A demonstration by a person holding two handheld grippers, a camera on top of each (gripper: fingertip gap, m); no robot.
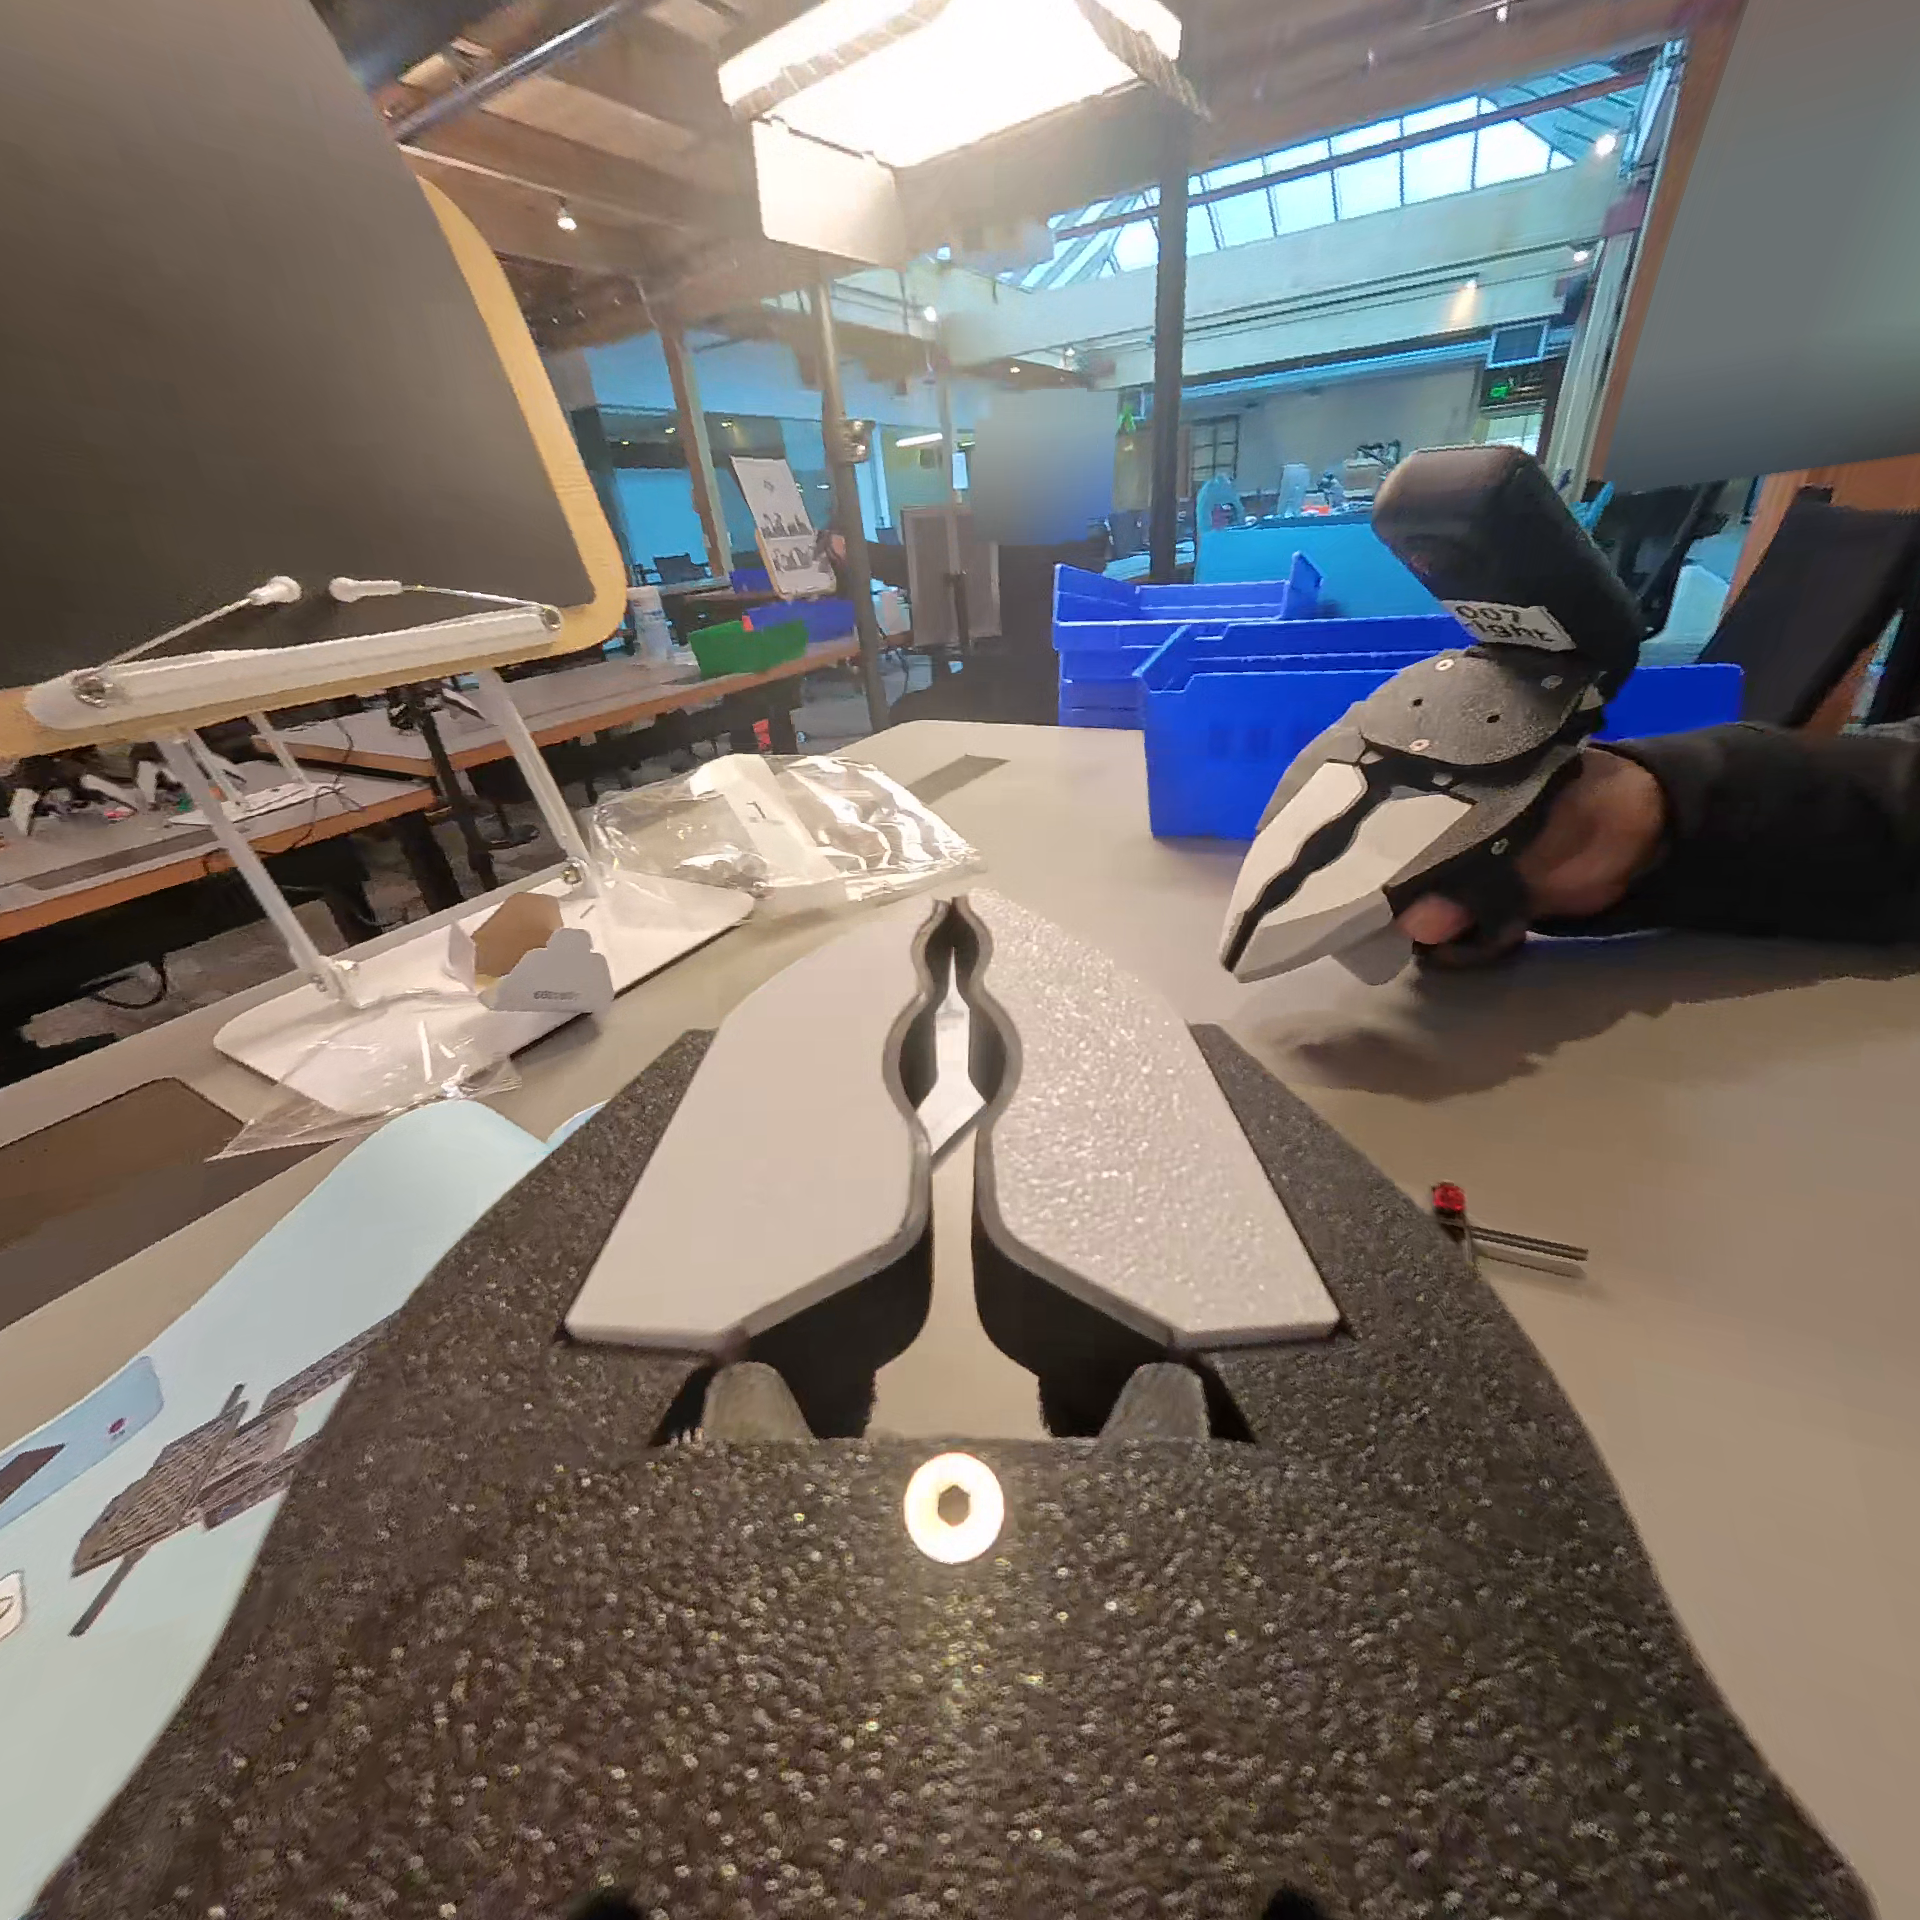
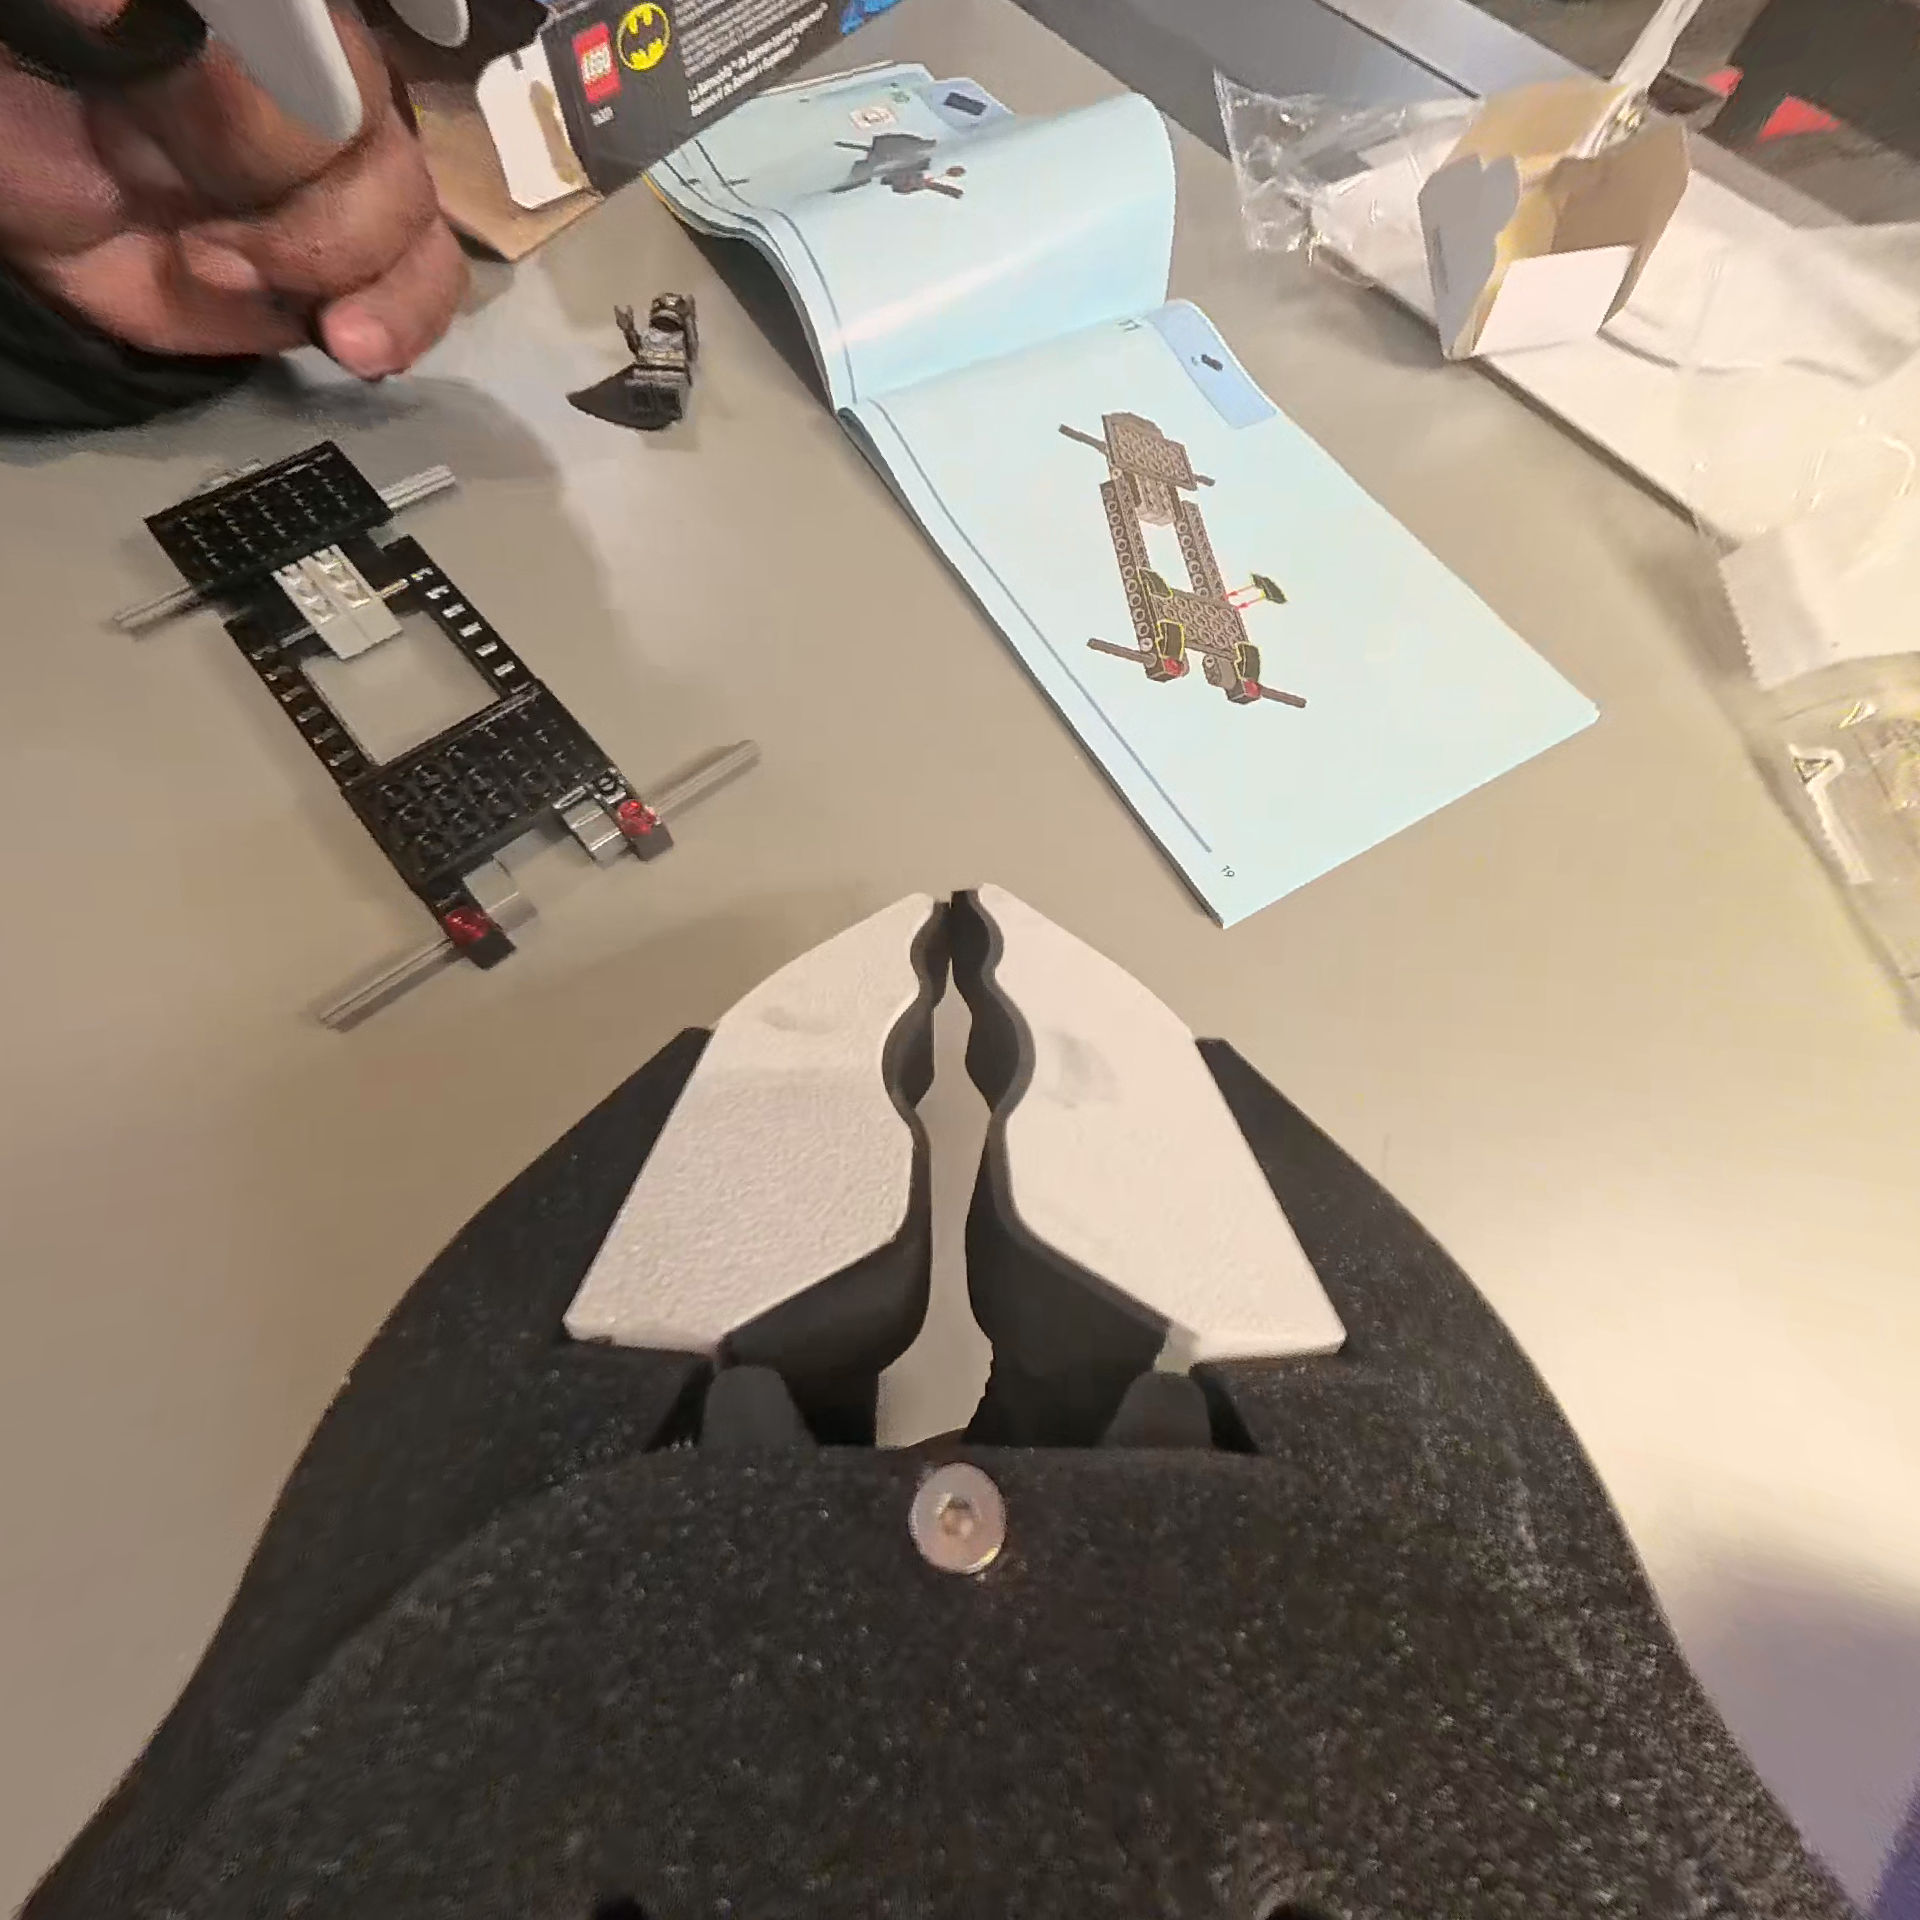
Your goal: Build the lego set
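The left wrist view looks low and nearly level across the grey table (image 1: 1558,1143) toward the workshop. The right wrist view tilts steeply down, close above it. Both share the instruction booklet (image 2: 1195,582) and torn white carton (image 1: 540,961).

Left gripper (image 1: 952,914) has its fingertips pressed together on nothing, held level. Right gripper (image 2: 952,902) likewise closed and bare, tilted downward, apparently gripped by a hand (image 1: 1579,842).
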